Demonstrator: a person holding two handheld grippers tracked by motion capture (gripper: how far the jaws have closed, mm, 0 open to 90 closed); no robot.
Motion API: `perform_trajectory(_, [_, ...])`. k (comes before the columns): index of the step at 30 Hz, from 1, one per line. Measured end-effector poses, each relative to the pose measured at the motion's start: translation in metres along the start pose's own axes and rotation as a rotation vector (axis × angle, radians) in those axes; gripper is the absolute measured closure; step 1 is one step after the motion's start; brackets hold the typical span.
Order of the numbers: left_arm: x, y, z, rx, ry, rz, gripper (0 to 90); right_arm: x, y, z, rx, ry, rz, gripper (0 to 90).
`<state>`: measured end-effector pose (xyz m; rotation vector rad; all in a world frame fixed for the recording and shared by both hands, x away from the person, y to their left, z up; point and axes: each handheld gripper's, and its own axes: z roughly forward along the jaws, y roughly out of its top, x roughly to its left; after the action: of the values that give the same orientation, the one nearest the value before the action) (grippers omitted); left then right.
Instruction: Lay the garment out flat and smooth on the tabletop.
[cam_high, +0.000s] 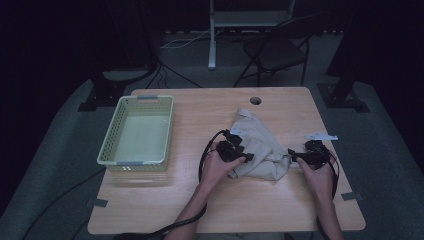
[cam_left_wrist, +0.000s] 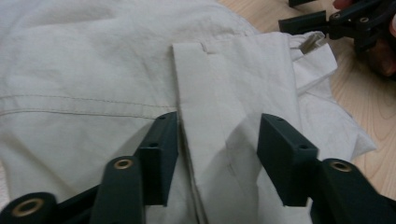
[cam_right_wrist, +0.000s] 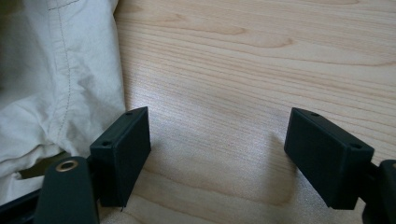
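Observation:
A crumpled beige garment (cam_high: 260, 145) lies on the middle of the wooden table (cam_high: 200, 200). My left gripper (cam_high: 244, 156) rests on the garment's left side, open. In the left gripper view its jaws (cam_left_wrist: 219, 156) straddle a raised flat fold of the beige cloth (cam_left_wrist: 224, 102) without pinching it. My right gripper (cam_high: 296, 156) sits at the garment's right edge, open. In the right gripper view it (cam_right_wrist: 217, 154) hovers over bare wood, its left jaw just beside the cloth's stitched edge (cam_right_wrist: 56, 84). The right gripper (cam_left_wrist: 345, 18) also appears at the top right of the left gripper view.
A pale green perforated basket (cam_high: 111, 145) stands on the table's left side. A small white and blue item (cam_high: 321, 136) lies near the right edge. A round hole (cam_high: 255, 100) is at the table's far side. A folding chair (cam_high: 275, 52) stands behind the table.

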<state>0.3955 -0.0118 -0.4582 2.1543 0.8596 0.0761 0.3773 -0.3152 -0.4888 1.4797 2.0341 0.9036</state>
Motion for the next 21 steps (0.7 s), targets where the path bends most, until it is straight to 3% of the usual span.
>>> perform_trajectory(10, [-0.0025,-0.0011,-0.0018,0.006,0.016,0.029,72.4,0.0,0.0,0.0,0.0,0.0,0.0,21.8])
perform_trajectory(12, [-0.0032,-0.0006,-0.0033,0.002,0.018,0.037,80.9,0.0,0.0,0.0,0.0,0.0,-0.001,21.7])
perform_trajectory(17, [-0.0055,-0.0001,-0.0059,-0.009,0.02,0.048,88.2,0.0,0.0,0.0,0.0,0.0,0.0,21.8])
perform_trajectory(21, [-0.0064,0.0003,-0.0061,-0.007,0.023,0.055,89.0,0.0,0.0,0.0,0.0,0.0,0.0,21.8])
